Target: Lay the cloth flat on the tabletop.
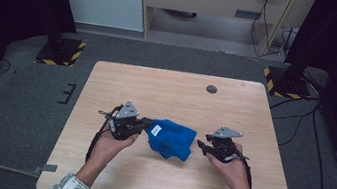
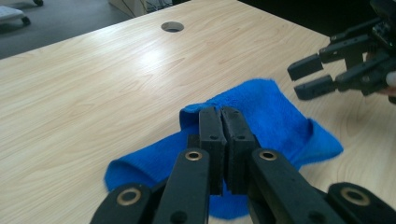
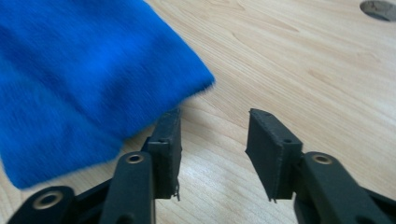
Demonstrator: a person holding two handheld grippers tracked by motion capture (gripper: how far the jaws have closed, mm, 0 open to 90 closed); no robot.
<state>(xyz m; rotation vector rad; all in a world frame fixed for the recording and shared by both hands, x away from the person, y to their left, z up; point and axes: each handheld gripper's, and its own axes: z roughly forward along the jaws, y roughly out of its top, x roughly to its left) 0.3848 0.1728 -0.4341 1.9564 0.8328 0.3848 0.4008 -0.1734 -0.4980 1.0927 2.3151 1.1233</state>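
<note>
The light wooden table (image 1: 176,95) lies bare over its far half, broken only by 1 small round cable hole (image 1: 212,89) near the far edge. A crumpled blue fleece cloth (image 1: 172,138) fills the gap between the 2 grippers, pinched in the left gripper (image 1: 144,122). The right gripper (image 1: 202,144), jaws apart, sits just beside the cloth's edge. Bare wood stays free on both outer sides.

Bright overhead light, dark edges

Soft glare patch on the table (image 2: 154,58); the blue cloth (image 3: 70,79) smears with blur close up; the room's corners stay black.
</note>
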